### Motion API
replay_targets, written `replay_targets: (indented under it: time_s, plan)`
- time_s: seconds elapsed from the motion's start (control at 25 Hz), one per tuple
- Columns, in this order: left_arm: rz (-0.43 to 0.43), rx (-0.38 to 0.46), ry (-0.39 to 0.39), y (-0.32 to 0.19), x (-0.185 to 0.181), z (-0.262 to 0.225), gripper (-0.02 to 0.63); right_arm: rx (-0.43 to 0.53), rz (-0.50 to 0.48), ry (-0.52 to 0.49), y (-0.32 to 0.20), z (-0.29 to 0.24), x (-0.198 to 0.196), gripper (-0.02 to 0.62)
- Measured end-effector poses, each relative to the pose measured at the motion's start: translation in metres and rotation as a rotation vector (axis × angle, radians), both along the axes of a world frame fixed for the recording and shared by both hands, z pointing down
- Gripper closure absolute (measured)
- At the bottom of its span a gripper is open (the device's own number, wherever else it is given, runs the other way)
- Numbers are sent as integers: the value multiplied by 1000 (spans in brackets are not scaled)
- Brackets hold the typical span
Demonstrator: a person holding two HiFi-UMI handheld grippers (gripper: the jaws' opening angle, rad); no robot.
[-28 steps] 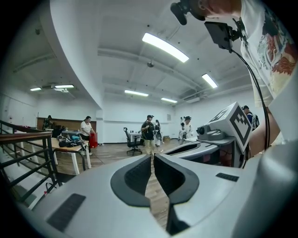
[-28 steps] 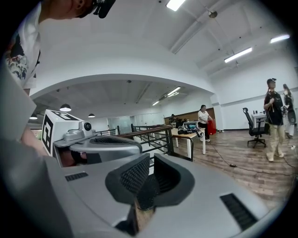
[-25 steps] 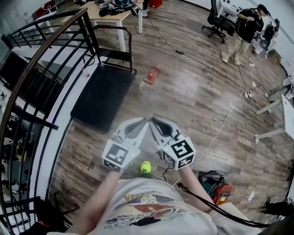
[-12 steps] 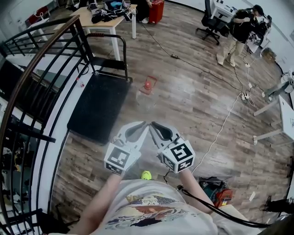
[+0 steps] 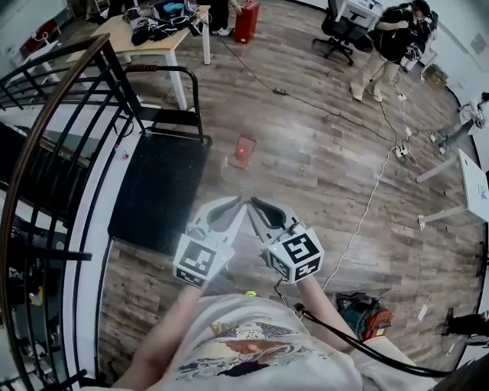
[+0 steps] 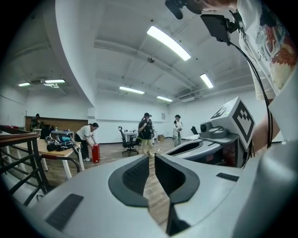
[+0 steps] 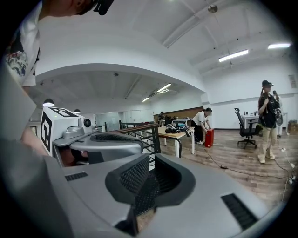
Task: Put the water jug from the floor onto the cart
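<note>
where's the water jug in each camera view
Head view: water jug on the floor near the middle, just right of the black cart.
Left gripper view: not in it.
Right gripper view: not in it.
Shared landmark: the red case standing on the floor, seen in all three views.
</note>
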State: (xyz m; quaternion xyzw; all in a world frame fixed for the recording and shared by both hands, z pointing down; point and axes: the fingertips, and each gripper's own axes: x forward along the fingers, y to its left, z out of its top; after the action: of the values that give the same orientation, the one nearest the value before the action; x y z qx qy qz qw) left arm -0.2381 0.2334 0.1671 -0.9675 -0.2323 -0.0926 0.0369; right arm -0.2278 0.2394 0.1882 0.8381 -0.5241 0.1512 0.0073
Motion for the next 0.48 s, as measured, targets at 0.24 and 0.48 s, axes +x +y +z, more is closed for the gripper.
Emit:
replay_targets:
  time_s: [0.24,0.48]
  plan:
    - [37,-3,-5,-38,32,-1,591,-8,39,-1,-39,-1,34,574]
    - [63,-8,-13,-62,52,8,591,-12,66,-11,-63,7,56,574]
